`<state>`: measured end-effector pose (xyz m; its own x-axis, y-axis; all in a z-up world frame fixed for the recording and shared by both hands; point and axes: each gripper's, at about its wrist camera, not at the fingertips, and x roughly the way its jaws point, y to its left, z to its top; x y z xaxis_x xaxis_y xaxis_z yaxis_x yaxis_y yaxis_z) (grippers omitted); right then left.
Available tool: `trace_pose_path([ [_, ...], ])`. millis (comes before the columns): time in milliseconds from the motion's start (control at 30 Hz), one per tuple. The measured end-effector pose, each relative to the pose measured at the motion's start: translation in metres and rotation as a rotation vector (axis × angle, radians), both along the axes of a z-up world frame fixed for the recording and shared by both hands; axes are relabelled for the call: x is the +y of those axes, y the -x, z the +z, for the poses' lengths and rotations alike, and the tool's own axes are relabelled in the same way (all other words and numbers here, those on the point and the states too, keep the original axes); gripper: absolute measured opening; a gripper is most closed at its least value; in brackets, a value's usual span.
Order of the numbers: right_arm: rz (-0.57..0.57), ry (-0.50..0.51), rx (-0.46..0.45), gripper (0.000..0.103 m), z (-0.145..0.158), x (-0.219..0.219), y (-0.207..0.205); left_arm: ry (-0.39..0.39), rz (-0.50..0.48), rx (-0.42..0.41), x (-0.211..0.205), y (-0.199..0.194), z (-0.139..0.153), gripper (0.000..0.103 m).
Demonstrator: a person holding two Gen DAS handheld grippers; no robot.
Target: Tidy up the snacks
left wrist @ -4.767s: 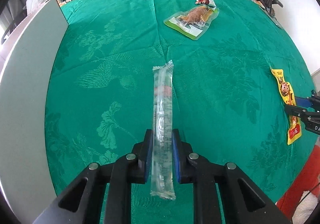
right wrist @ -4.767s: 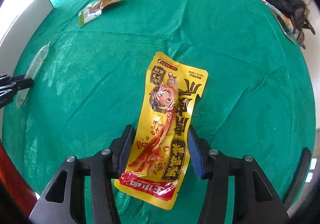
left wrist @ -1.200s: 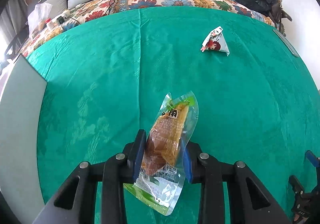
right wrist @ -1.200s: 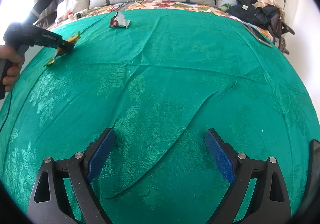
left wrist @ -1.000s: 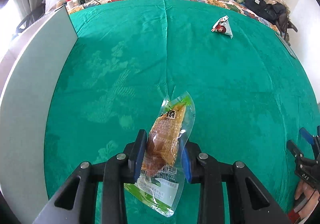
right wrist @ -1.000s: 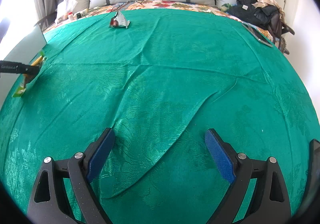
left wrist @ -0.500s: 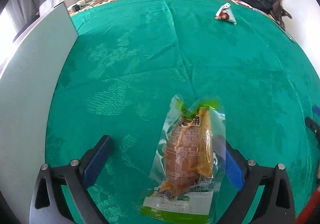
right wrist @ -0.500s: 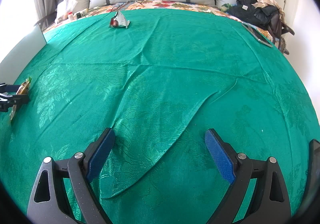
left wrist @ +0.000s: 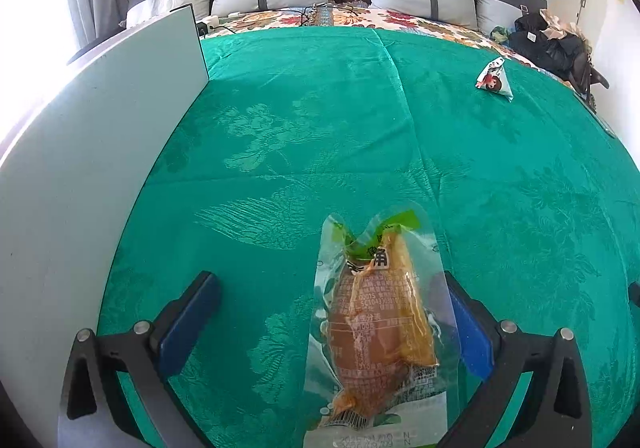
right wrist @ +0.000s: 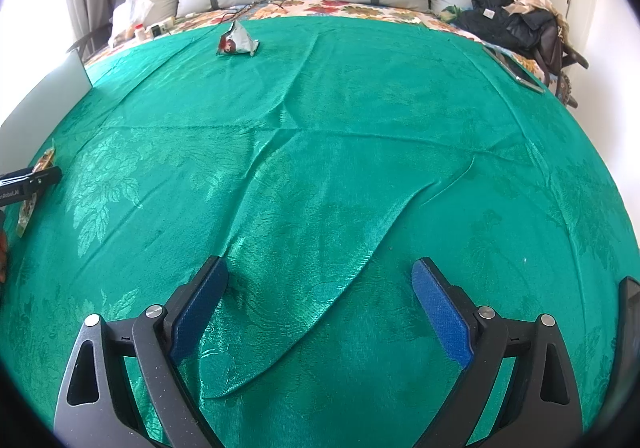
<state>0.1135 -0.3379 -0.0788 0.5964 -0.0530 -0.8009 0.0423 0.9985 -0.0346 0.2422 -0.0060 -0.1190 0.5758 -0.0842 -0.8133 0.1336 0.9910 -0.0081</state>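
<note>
A second ago the clear snack pouch (left wrist: 378,332) was pinched between the pads of the left gripper (left wrist: 332,322); now the jaws are spread wide and the pouch is seen lying flat on the green bedspread (left wrist: 360,119), released, close against the right-hand pad and well clear of the other, near the grey board (left wrist: 92,151). The pouch is transparent with a green top edge, an orange-brown piece of food sealed inside, and printed text and a barcode at its near end. The right gripper (right wrist: 320,308) is unchanged, its jaws spread with only cloth between them, and a small triangular packet (right wrist: 236,41) is left far up the bedspread.
</note>
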Motion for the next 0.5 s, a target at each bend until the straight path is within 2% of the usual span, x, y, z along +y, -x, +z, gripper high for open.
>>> trace_pose_path([
  [67,0.052,0.008,0.045,0.094,0.005,0.005,-0.012,0.0,0.0,0.0,-0.002,-0.002,0.0,0.103],
  [167,0.133,0.025,-0.027,0.094,0.025,0.022,-0.045,0.001,0.0,0.0,-0.002,-0.002,0.0,0.103],
  [300,0.21,0.007,-0.033,0.094,0.035,0.049,-0.136,0.001,0.0,0.0,-0.002,-0.002,0.0,0.103],
  [400,0.183,0.007,-0.007,0.094,0.027,0.064,-0.207,0.001,0.0,0.0,-0.002,-0.002,0.0,0.103],
  [500,0.128,-0.02,0.008,0.092,0.022,0.074,-0.26,0.002,0.0,0.001,-0.002,-0.002,0.0,0.103],
])
